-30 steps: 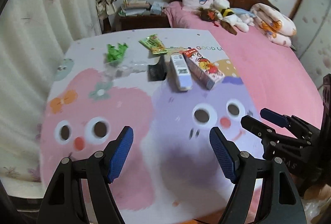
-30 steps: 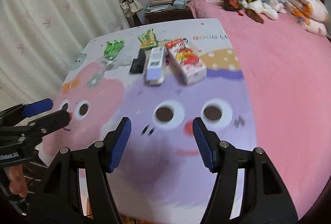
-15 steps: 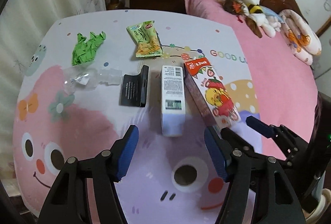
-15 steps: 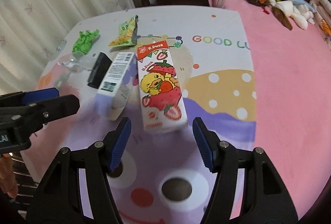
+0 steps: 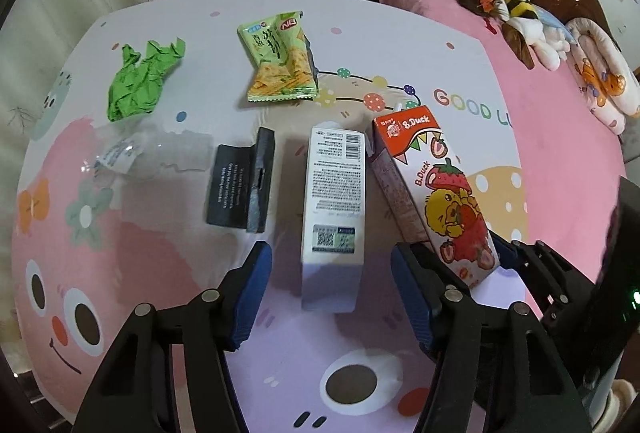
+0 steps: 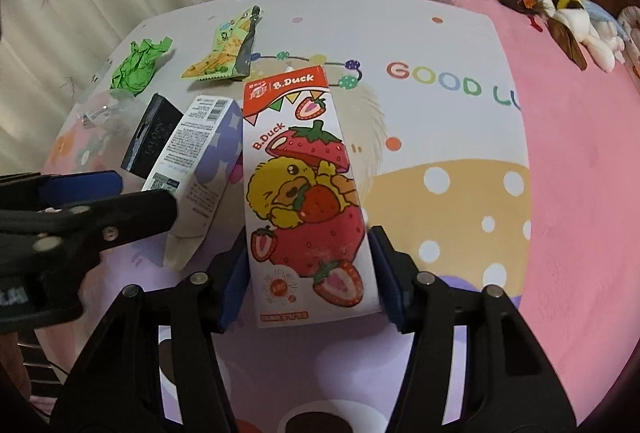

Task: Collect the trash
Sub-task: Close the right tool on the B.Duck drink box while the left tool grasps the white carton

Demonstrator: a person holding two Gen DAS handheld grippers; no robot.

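Near the tablecloth's front edge, the right gripper is closing around the strawberry-printed B.Duck carton — the left gripper is gaping wide around the white rectangular box, nothing collected yet.

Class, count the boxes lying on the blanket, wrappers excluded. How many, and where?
3: black box on the left, white box in the middle, strawberry B.Duck box on the right. None looks hidden.
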